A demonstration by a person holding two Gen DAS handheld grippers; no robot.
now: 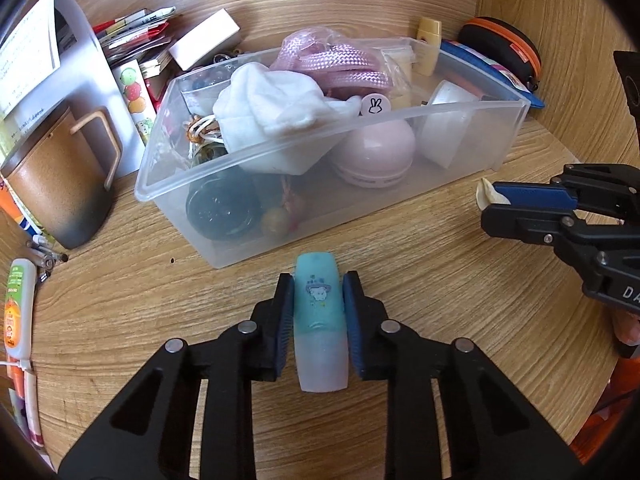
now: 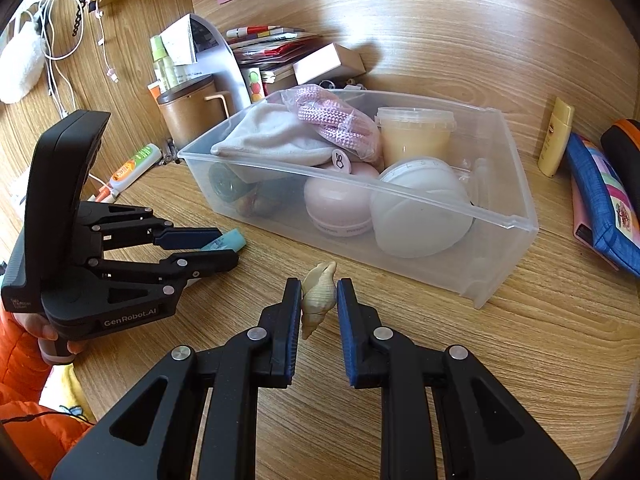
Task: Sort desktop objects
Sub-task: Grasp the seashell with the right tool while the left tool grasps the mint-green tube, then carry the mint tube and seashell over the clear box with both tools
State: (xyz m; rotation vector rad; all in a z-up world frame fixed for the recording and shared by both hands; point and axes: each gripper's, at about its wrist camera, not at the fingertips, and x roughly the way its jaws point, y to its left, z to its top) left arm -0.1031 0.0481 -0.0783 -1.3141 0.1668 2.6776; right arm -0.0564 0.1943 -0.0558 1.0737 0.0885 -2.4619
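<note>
A teal and frosted tube (image 1: 318, 320) with a small cartoon print lies lengthwise between the blue pads of my left gripper (image 1: 318, 284), which is shut on it just above the wooden desk. The right wrist view shows the same left gripper (image 2: 229, 246) with the tube's teal end (image 2: 230, 239) sticking out. My right gripper (image 2: 319, 286) is shut on a cream seashell (image 2: 319, 300); it also shows at the right edge of the left wrist view (image 1: 490, 206). A clear plastic bin (image 1: 472, 107) stands just beyond both grippers, holding a white cloth, a pink cord, a pink dome and jars.
A brown mug (image 1: 60, 184) and stacked papers (image 1: 136, 36) stand left of the bin. A yellow bottle (image 2: 556, 140), a blue pencil case (image 2: 600, 200) and an orange-trimmed case (image 1: 504, 48) lie to its right. An orange-labelled tube (image 1: 18, 304) lies at the desk's left. An orange sleeve (image 2: 24, 360) shows.
</note>
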